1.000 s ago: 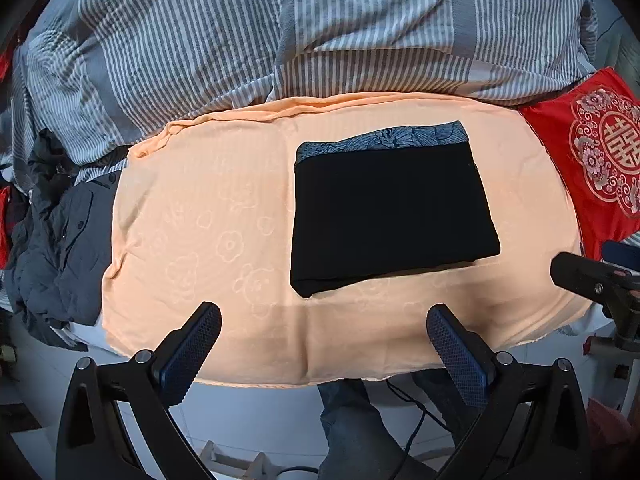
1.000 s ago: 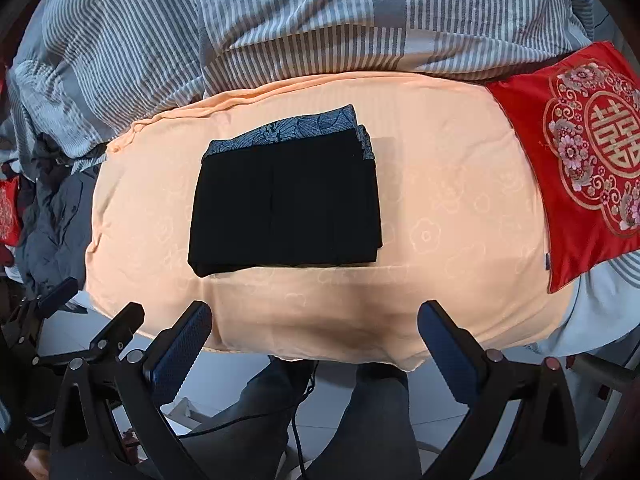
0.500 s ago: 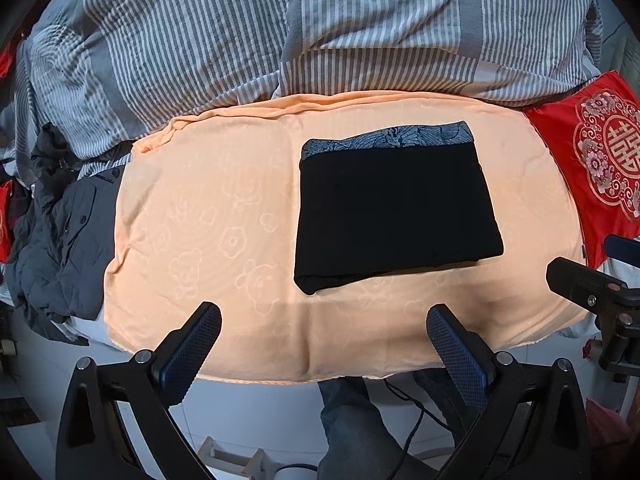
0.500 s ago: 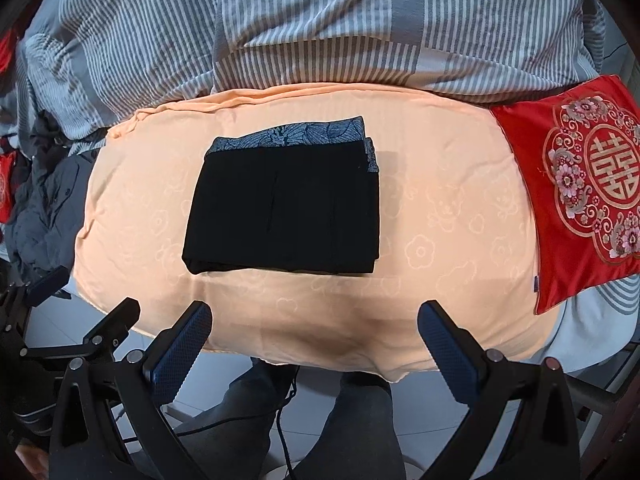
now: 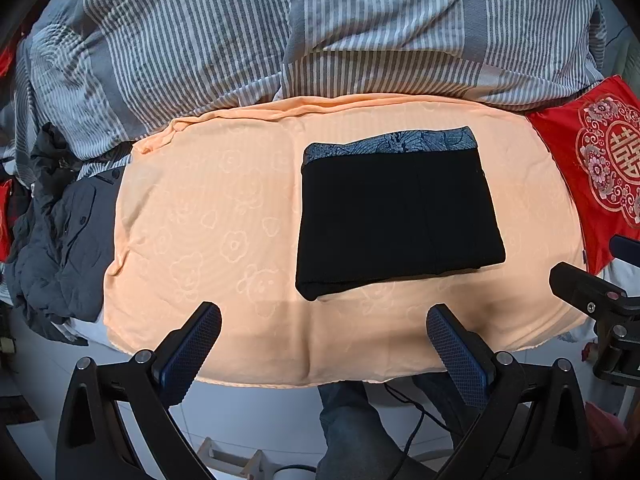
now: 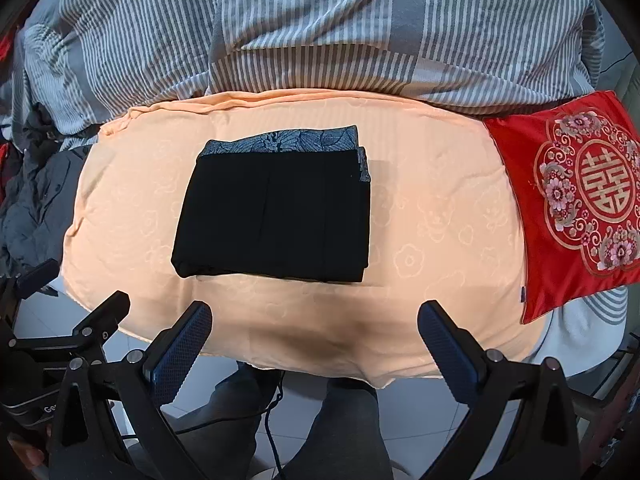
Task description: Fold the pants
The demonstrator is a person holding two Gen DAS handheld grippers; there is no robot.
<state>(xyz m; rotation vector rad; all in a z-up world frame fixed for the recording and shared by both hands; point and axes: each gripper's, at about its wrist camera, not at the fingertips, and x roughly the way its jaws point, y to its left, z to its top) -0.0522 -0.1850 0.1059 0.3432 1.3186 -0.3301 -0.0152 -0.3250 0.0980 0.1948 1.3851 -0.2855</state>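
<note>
I see the black pants folded into a flat rectangle (image 5: pixel 396 216) (image 6: pixel 276 216) with a grey-blue patterned band along the far edge. They lie on the peach-orange cloth with a faint flower print (image 5: pixel 208 224) (image 6: pixel 440 216) that covers the bed, nearer to its far edge than to its near edge. My left gripper (image 5: pixel 323 352) hangs over the near edge of this cloth, its two dark blue padded fingers spread wide and holding nothing; the pants are ahead of it, apart from both fingertips and a little to the right side. My right gripper (image 6: pixel 314 350) is also wide apart and free, and the pants are ahead of it, a little to the left. Behind the cloth is the grey and white striped duvet (image 5: pixel 320 28) (image 6: pixel 360 28). The red embroidered cushion (image 5: pixel 600 160) (image 6: pixel 580 208) lies at the right end of the cloth, and the dark grey crumpled garment (image 5: pixel 60 248) (image 6: pixel 32 204) at the left end
</note>
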